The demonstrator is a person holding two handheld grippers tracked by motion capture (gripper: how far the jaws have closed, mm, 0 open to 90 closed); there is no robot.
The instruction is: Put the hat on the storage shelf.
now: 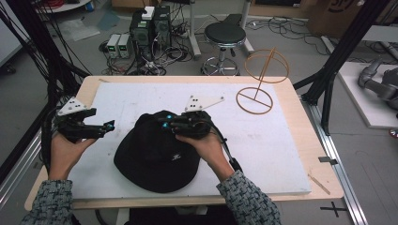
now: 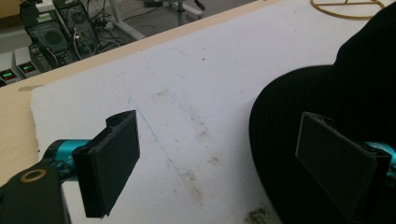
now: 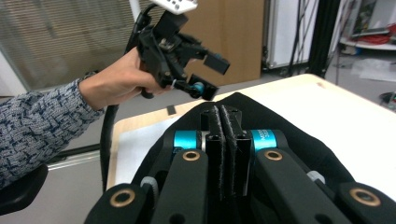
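From the high view, a black hat (image 1: 157,154) lies on the white board (image 1: 263,140) near the front edge. The right gripper (image 1: 170,124) sits on its crown, probably to lift it; the left gripper (image 1: 107,126) hovers off the brim. A wire stand (image 1: 257,79) waits at the far right, likely the hat's perch.

In the left gripper view, the jaws gape wide and empty, one before the hat (image 2: 327,93), ready to help.

In the right gripper view, the jaws are pressed together over the crown; whether fabric is pinched, I cannot tell.
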